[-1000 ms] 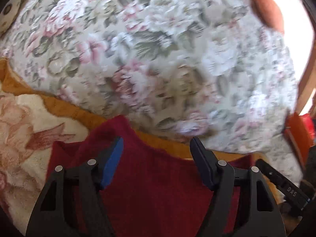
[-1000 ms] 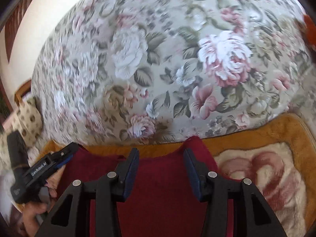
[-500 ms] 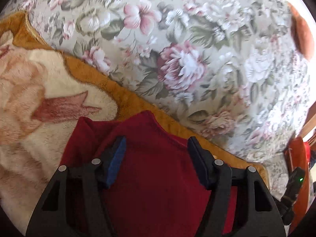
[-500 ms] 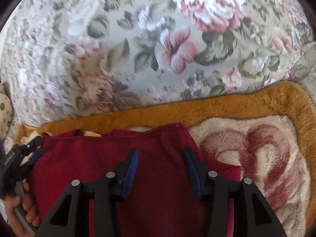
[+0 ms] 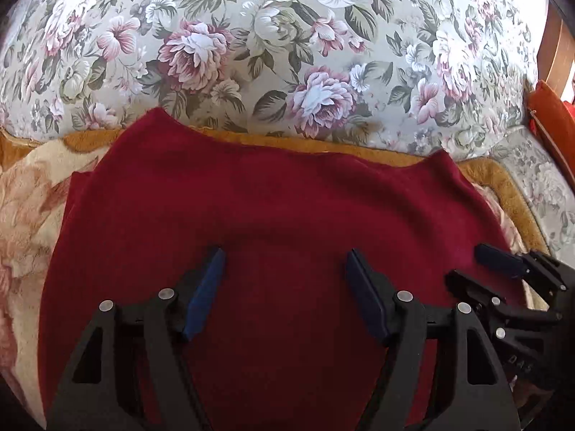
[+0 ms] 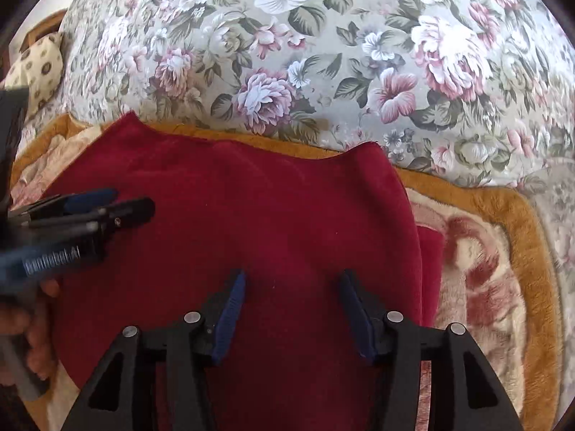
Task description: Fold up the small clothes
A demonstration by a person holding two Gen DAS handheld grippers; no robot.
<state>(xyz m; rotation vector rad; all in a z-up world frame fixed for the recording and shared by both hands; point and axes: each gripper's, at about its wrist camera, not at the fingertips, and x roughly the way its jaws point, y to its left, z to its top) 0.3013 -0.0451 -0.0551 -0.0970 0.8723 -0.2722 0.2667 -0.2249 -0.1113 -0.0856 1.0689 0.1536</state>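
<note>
A dark red fleece garment lies spread on a plush blanket. Its far edge rises in two corners against the floral cushion. My left gripper hovers over the garment's middle, and its jaws are opening over the cloth without pinching it. In the right wrist view the garment fills the centre. My right gripper stands over it, its jaws also opening and its pads clear of the fabric. Each gripper shows in the other's view: the right gripper at right, the left gripper at left with a hand below it.
A large floral cushion rises just behind the garment. The cream blanket has an orange border and a pink pattern. An orange cushion sits at far right, and a spotted pillow at far left.
The garment's top edge, which peaked up between each pair of fingers, now lies flat farther ahead of them. Both grippers tilted down, drew back over the cloth, and their jaws widened.
</note>
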